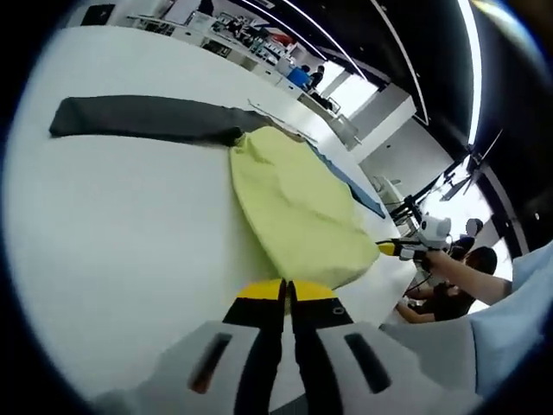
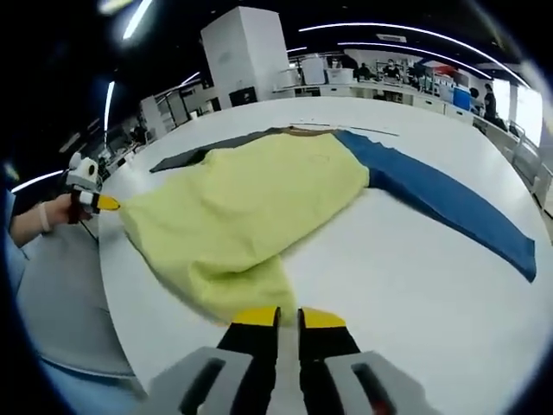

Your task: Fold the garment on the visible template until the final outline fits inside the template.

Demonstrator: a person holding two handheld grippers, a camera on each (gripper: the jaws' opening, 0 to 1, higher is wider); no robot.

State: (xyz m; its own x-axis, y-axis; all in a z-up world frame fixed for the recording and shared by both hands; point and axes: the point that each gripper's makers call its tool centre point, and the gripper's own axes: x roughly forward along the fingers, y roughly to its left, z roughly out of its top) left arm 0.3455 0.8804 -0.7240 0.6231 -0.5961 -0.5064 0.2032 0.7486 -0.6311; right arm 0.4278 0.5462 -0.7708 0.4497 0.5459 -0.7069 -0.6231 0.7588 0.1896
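Both grippers, left gripper and right gripper, have jaws pressed together, gripping nothing visible. On the white table, the yellow garment spreads just beyond them, dark sleeve at ten o'clock, blue sleeve at two o'clock

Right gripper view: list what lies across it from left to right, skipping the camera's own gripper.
Left gripper held in a person's hand → yellow garment body → blue sleeve, all on the white table.
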